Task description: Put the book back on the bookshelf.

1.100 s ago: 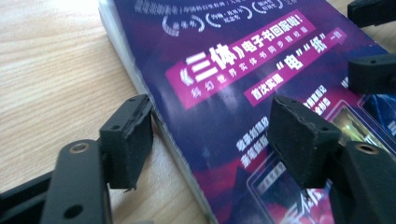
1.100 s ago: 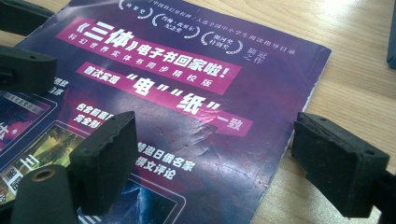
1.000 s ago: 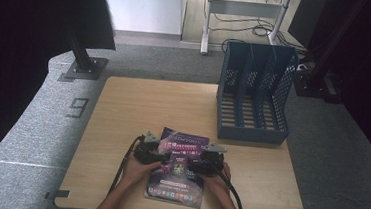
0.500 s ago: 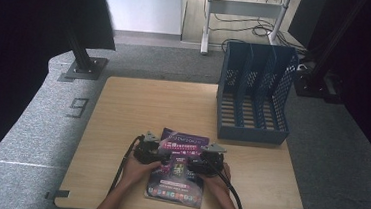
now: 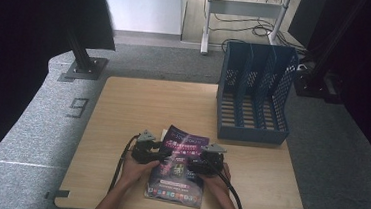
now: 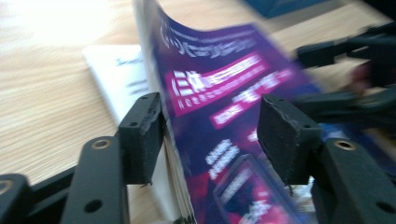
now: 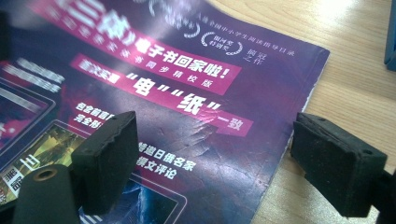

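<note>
Both tongs are set at the purple magazine [image 5: 178, 166], which lies near the front edge of the tabletop [image 5: 123, 109], a little right of its middle. Left tongs [image 5: 162, 155] are seen at the magazine's left edge, right tongs [image 5: 195, 164] at its right part, with the hands coming in over the front edge. In the left gripper view the left tongs [image 6: 210, 135] are spread, one pad outside the stacked page edges and the other over the cover, so the magazine's [image 6: 219, 93] left edge is straddled and lifted off the tabletop but not yet pinched. Beneath it a white sheet [image 6: 116, 74] is seen lying flat on the wood. In the right gripper view the right tongs [image 7: 219, 163] are likewise parted, held over the magazine's [image 7: 187, 93] right edge, one pad above the cover and one above bare wood; nothing is gripped.

The magazine's long axis is judged to run from the front edge toward the back edge, tilted slightly. The blue file rack [image 5: 254, 97] stands at the back right corner, well apart, and nearer to the right tongs. A closing of each pair on its own side edge would be called for before any lift toward the rack.
</note>
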A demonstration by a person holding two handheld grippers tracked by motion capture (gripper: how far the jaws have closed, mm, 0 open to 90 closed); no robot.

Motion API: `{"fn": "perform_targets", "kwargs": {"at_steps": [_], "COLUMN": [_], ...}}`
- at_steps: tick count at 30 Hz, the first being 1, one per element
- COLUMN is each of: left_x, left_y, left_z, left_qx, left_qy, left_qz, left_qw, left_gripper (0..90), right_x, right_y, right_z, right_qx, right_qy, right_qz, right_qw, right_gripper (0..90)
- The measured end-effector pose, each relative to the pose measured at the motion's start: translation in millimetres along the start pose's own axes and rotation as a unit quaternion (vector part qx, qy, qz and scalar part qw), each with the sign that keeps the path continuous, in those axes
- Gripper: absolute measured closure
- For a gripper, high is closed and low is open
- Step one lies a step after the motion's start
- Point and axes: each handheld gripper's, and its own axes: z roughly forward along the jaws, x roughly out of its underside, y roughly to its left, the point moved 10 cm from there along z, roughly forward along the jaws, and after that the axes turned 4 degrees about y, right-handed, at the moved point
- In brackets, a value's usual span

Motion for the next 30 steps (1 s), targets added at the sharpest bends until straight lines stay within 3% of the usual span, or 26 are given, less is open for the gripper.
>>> {"fn": "perform_targets", "kwargs": {"at_steps": [2, 7, 10, 11, 16, 18, 23, 30], "left_x": [2.5, 6.8, 6.4, 7.0, 10.9, 14.3, 15.8, 17.4], "left_y": [-7.4, -11.4, -6.9, 0.0, 14.4, 20.4, 24.6, 25.8], "left_z": [4.0, 11.5, 10.2, 9.6, 11.9, 16.8, 20.0, 22.3], "left_qx": [0.009, -0.005, -0.012, -0.028, -0.059, -0.081, -0.094, -0.089], "left_qy": [0.014, 0.029, 0.029, 0.032, 0.040, 0.047, 0.051, 0.055], "left_qz": [0.014, 0.032, 0.028, 0.021, 0.007, 0.002, -0.003, -0.011], "left_qw": [0.9998, 0.9990, 0.9991, 0.9989, 0.9974, 0.9956, 0.9943, 0.9945], "left_gripper": [43.0, 41.5, 39.9, 38.7, 33.8, 31.0, 28.6, 27.2], "right_x": [0.1, 0.1, 0.1, 0.1, -0.1, -0.1, -0.2, -0.2], "right_y": [0.1, 0.1, 0.1, 0.1, 0.0, 0.0, 0.0, -0.1], "right_z": [-0.1, -0.1, -0.1, -0.1, 0.0, 0.1, 0.1, 0.1], "right_qx": [0.000, 0.000, 0.000, 0.000, 0.001, 0.001, 0.001, 0.001], "right_qy": [0.000, 0.000, 0.000, 0.000, -0.001, -0.001, -0.002, -0.002], "right_qz": [0.001, 0.001, 0.001, 0.001, 0.000, -0.001, -0.001, -0.001], "right_qw": [1.0000, 1.0000, 1.0000, 1.0000, 1.0000, 1.0000, 1.0000, 1.0000], "right_gripper": [15.0, 15.1, 15.1, 15.0, 15.1, 15.1, 15.1, 15.1]}}
